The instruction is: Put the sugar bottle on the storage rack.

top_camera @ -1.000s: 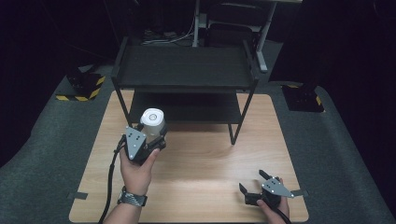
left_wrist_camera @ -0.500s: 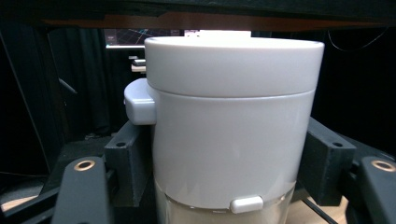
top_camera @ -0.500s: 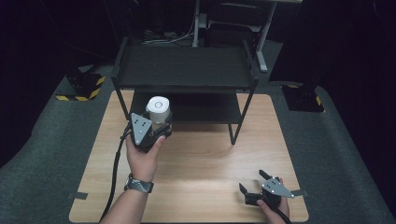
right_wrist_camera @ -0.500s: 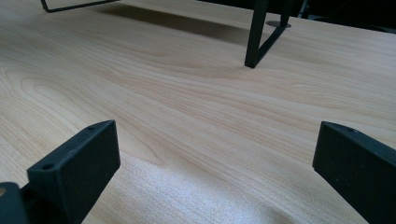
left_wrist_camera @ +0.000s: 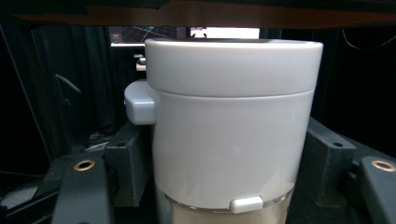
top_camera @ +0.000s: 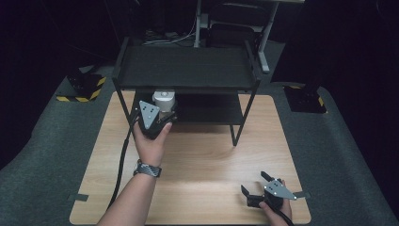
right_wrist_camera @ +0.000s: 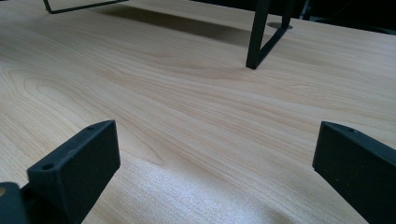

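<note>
Your left gripper (top_camera: 160,117) is clamped on a white jar (top_camera: 164,100), one jaw pressed against each side of its body, as the left gripper view shows. The jar (left_wrist_camera: 233,126) stands upright in that grip, with a white lid on top, a small tab sticking out at the side just under the lid, and a little clasp low on the front. Below the white body there seems to be a clear or paler band, though the frame cuts it off and you cannot be sure.

From above, the jar sits just ahead of your left hand (top_camera: 151,143), at the front edge of the black shelf rack (top_camera: 186,66) and tucked under its top shelf, above the lower shelf. The rack's top board runs close over the lid.

Your right gripper (top_camera: 258,190) rests low over the wooden table (top_camera: 202,155), well off to the right of the jar and nearer to you. Its jaws stand wide apart with nothing between them; beyond them you see bare wood and one rack leg (right_wrist_camera: 259,35).
</note>
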